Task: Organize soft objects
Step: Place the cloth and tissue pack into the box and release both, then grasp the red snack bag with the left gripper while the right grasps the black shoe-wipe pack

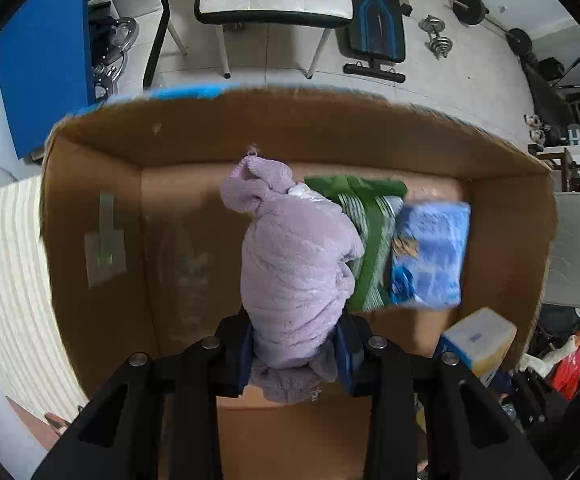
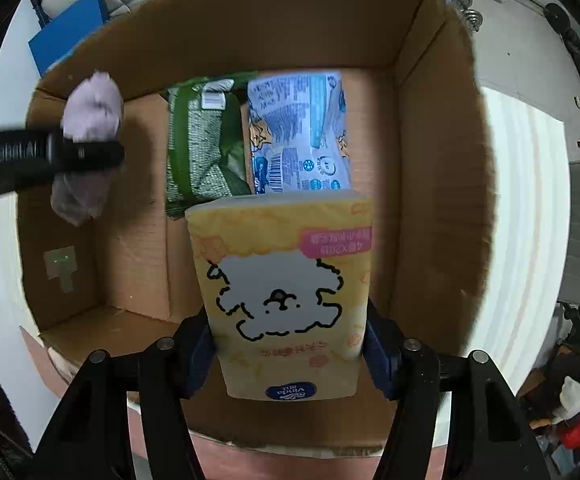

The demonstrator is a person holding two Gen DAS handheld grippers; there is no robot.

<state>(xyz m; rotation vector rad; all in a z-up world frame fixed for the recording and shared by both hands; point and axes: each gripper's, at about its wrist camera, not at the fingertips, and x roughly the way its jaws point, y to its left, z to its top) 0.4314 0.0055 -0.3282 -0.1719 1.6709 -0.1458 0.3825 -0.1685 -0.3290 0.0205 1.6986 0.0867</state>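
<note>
- Cardboard box, brown and open-topped, holds your green pack beside your blue pack.
- Your left gripper clamps the fluffy lilac cloth above it.
- Your right gripper clamps the yellow tissue pack.

The yellow tissue pack carries a blue oval "Vinda" logo at its near end (seen upside down). The pink label at its far right corner and the blue pack's print are too blurred to read.
</note>
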